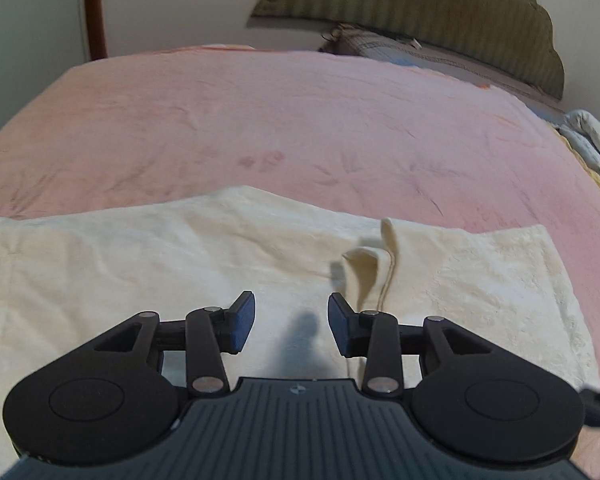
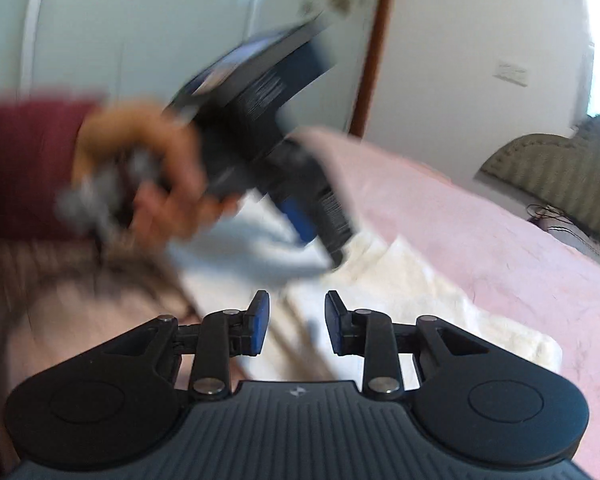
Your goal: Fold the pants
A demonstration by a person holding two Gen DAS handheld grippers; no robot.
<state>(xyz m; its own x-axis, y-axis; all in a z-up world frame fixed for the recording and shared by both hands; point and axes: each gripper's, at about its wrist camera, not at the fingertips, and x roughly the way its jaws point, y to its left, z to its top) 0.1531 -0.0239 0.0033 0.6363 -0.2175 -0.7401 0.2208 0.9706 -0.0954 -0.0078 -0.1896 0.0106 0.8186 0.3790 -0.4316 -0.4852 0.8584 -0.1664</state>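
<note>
Cream pants (image 1: pixel 204 264) are spread flat across the near part of a bed (image 1: pixel 300 120) covered by a pink sheet. A small flap of cloth (image 1: pixel 370 264) is seen standing up from the pants, ahead and slightly right of the left claw (image 1: pixel 291 328). The left claw is held just above the pants with its jaws spread and nothing between them. In the right wrist view, which is blurred, the right claw (image 2: pixel 297 322) is likewise spread and empty, above the near edge of the pants (image 2: pixel 420 292). The left claw (image 2: pixel 324 216) is seen there from the side, gripped by a hand (image 2: pixel 148 168) in a maroon sleeve (image 2: pixel 24 168). A headboard (image 1: pixel 440 12) is seen against the wall.
</note>
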